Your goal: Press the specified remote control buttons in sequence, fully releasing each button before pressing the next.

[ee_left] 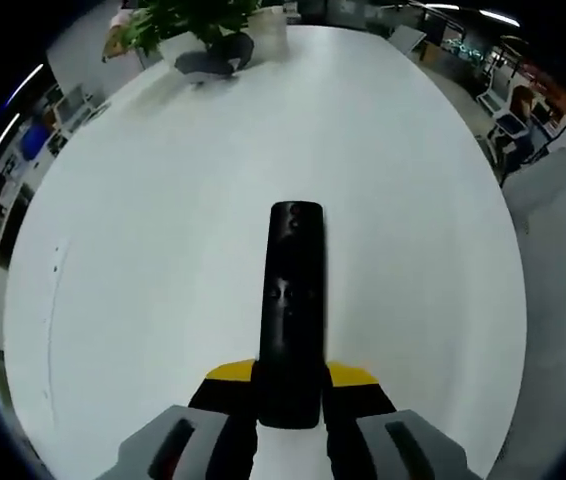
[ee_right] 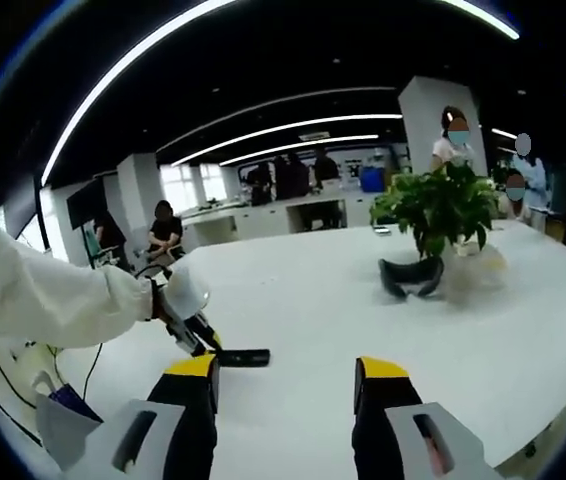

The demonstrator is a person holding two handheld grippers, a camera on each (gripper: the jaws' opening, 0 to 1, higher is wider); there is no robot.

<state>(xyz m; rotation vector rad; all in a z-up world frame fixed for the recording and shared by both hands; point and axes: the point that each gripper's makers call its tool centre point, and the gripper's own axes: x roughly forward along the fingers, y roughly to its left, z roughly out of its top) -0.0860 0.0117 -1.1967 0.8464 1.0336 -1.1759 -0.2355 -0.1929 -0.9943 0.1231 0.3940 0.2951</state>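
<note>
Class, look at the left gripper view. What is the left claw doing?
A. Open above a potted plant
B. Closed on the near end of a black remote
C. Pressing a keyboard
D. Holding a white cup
B: the left claw has its yellow-tipped jaws against both sides of the black remote's near end, over the white table.

The remote control (ee_left: 292, 310) is a long, slim black bar with a glossy face. In the left gripper view it lies lengthwise between that gripper's two jaws, its near end clamped there and its far end pointing straight ahead over the white table (ee_left: 163, 220). Small buttons sit near its middle, too blurred to read. In the right gripper view it shows low on the left, lying almost level.
</note>
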